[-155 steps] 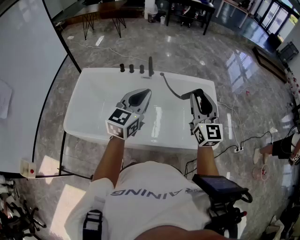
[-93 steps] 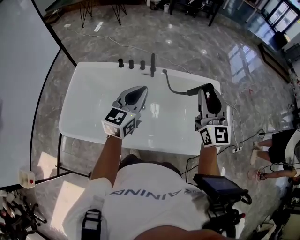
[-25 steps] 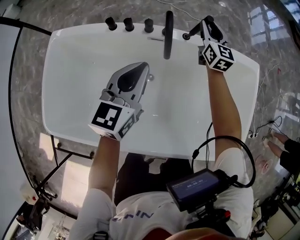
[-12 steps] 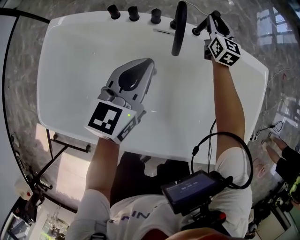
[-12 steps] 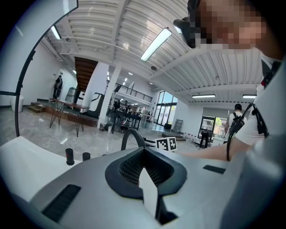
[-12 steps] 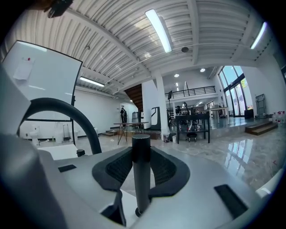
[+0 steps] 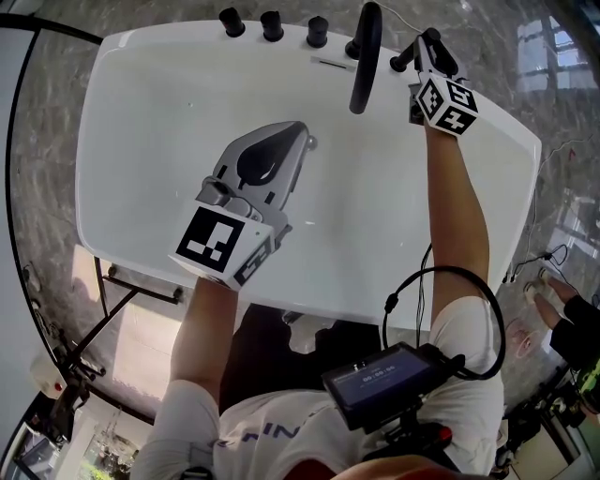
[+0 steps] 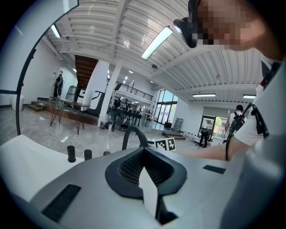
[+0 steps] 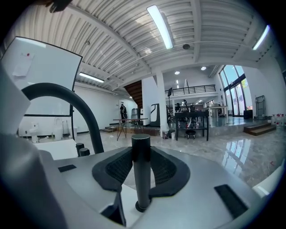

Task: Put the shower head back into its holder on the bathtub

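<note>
Right gripper view: the shower head [image 9: 141,170], a plain dark cylindrical handle, stands upright between the fingers [image 9: 117,169] of the right gripper [image 7: 427,47]. The fingers are closed on its shaft from both sides, wide set because of the handle's girth. A dark collar shows at its foot against the white rim. This may be the holder, but whether the handle is seated in it cannot be told.

Head view: the grip sits at the 1 o'clock corner of the bathtub [image 7: 141,234], just at 3 o'clock of the black spout [image 7: 364,56]. Three knobs [image 7: 272,23] line the 12 o'clock rim.

The left gripper [image 7: 298,133] hangs over the middle of the basin, clear of everything. Its fingers [image 8: 127,170] meet at the tips and carry nothing.

Handling assessment:
- The handle looks rigid and smooth, most likely coated metal or hard plastic. It should not yield under pressure, but it could slip or twist in the pads.
- Weight is judged moderate.
- The mid-shaft hold is sound. It leaves the lower end free to enter the socket and keeps the axis upright.
- The main risk is knocking the hard handle on the glossy rim, so a straight, slow descent is advised.
</note>
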Demonstrator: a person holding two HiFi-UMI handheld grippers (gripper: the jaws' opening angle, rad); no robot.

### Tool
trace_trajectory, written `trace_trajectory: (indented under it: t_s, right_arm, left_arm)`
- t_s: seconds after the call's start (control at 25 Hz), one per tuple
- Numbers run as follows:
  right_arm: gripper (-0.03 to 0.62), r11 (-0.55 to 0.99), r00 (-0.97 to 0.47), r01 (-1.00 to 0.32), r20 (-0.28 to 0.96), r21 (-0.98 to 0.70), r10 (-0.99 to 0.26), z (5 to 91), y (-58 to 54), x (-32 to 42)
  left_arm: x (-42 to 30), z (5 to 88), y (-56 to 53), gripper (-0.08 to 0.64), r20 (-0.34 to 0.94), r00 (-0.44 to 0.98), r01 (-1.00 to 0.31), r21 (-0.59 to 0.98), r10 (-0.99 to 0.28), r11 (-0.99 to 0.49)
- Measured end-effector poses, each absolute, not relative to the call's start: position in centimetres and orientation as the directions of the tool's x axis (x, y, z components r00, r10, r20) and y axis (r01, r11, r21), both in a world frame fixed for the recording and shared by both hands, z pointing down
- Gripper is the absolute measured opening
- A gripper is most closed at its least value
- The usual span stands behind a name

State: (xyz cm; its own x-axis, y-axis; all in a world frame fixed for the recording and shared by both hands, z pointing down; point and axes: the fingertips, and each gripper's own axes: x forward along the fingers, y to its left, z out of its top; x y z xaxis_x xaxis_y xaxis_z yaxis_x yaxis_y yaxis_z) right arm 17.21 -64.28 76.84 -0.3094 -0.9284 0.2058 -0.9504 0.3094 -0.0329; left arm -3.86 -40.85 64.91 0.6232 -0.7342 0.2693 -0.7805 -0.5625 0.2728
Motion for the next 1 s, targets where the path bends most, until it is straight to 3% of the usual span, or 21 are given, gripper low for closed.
trace_trajectory:
  t_s: [0.52, 1.0]
  right_arm:
    - [0.138, 0.301, -0.3, -0.953, 0.198, -0.029, -0.933, 73.3, -62.8, 16.5]
    - [0.137, 0.3, -0.3, -0.954, 0.105, -0.012, -0.948, 61.0, -54.7, 15.0]
  left_arm:
    - [-4.6, 62.4, -38.6, 0.014, 0.243, 0.62, -0.781, 0.276, -0.746, -0.56]
    - [-5.2, 54.3, -33.5, 0.014, 0.218, 0.658, -0.753, 0.207, -0.721, -0.625]
